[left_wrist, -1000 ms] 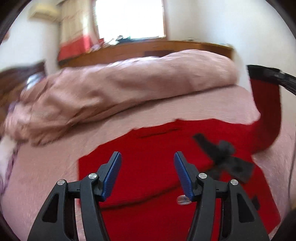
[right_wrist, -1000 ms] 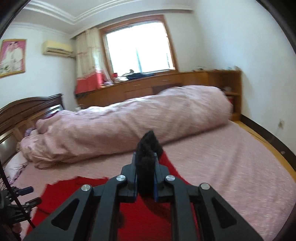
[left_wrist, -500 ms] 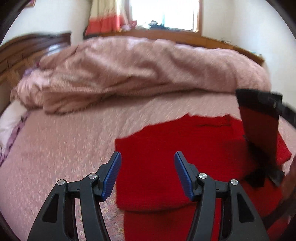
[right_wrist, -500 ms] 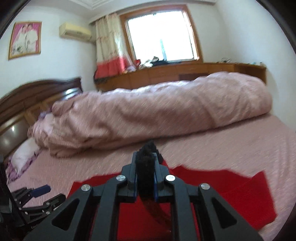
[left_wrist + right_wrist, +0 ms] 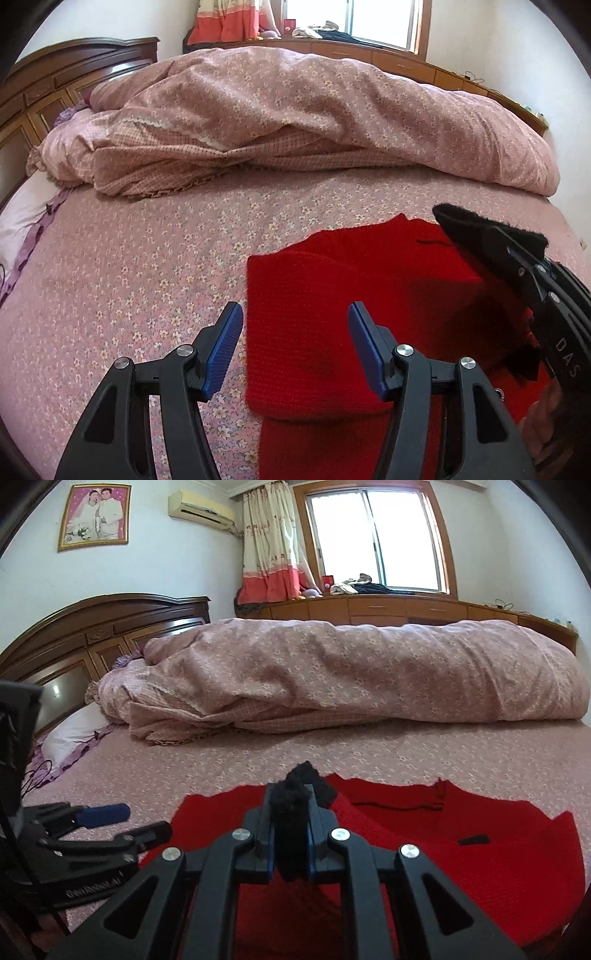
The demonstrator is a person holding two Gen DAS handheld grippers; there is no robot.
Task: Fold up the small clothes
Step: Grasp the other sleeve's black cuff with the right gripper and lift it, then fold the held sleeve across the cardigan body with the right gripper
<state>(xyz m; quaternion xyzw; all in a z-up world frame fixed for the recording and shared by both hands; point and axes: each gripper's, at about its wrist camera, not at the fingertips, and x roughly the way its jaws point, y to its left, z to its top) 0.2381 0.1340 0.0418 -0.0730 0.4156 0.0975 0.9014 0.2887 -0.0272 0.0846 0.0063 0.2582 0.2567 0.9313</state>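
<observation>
Sweater lies red on the bed — right hand-held gripper clenched on its black trim, left hand-held gripper released above it; quilt heaped beyond.

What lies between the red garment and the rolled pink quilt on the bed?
Only bare flowered bedsheet lies between the red garment and the pink quilt; both wrist views show this stretch.

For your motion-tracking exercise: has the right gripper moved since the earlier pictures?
Yes. In its own view the headboard and wall portrait have come into frame, so the right gripper, shut on black trim, has swung leftward.
</observation>
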